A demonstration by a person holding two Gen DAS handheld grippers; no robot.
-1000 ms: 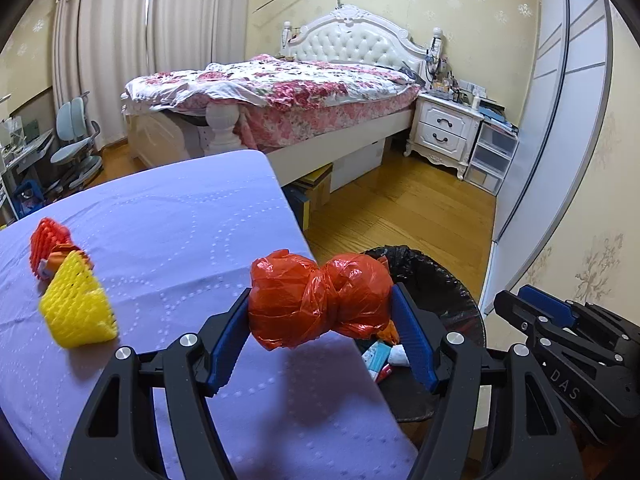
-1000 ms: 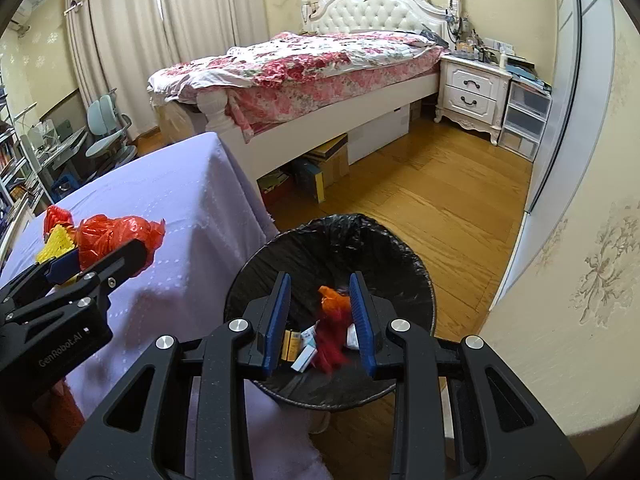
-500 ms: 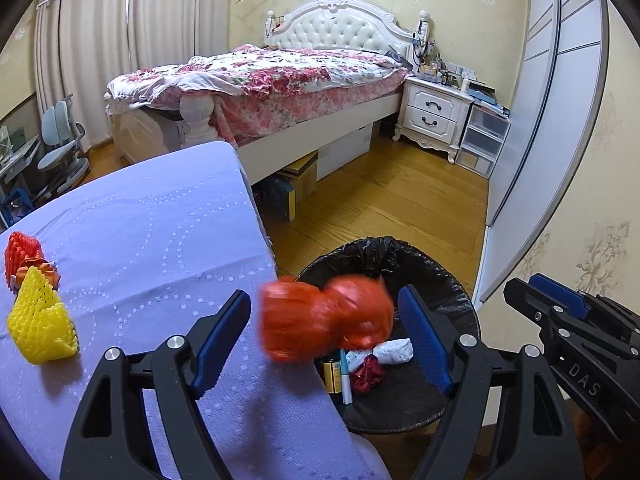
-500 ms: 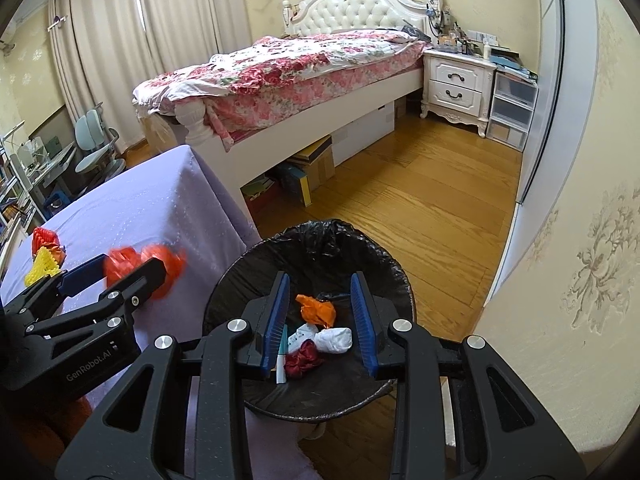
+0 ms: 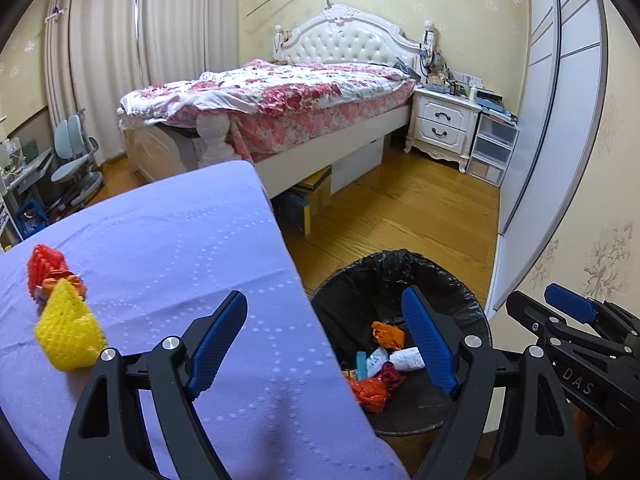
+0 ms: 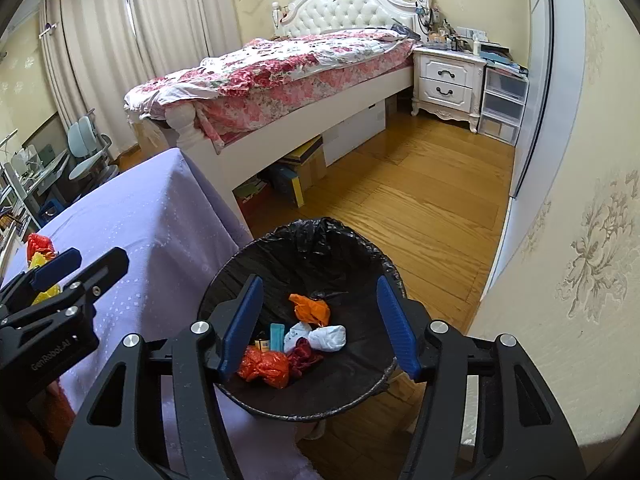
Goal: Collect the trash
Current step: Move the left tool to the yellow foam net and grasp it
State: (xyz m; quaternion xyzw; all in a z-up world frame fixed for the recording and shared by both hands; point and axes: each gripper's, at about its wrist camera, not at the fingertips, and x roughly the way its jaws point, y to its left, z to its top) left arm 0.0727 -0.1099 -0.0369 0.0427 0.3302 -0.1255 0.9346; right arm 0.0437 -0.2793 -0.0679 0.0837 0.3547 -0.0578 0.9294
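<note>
Dropped from my left gripper (image 5: 322, 344) since a second ago, the crumpled orange bag (image 6: 264, 366) lies in the black-lined bin (image 6: 304, 240) beside the purple table (image 5: 160, 240) — left jaws wide, empty; right gripper (image 6: 318, 324) opening over the bin, nothing between its jaws.

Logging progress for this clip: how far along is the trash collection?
Done: crumpled orange plastic bag and other scraps lie in the black-lined bin. In hand: nothing; both claws are empty, the right's jaws opening. Left: yellow foam net and red one on the purple-clothed table.
</note>
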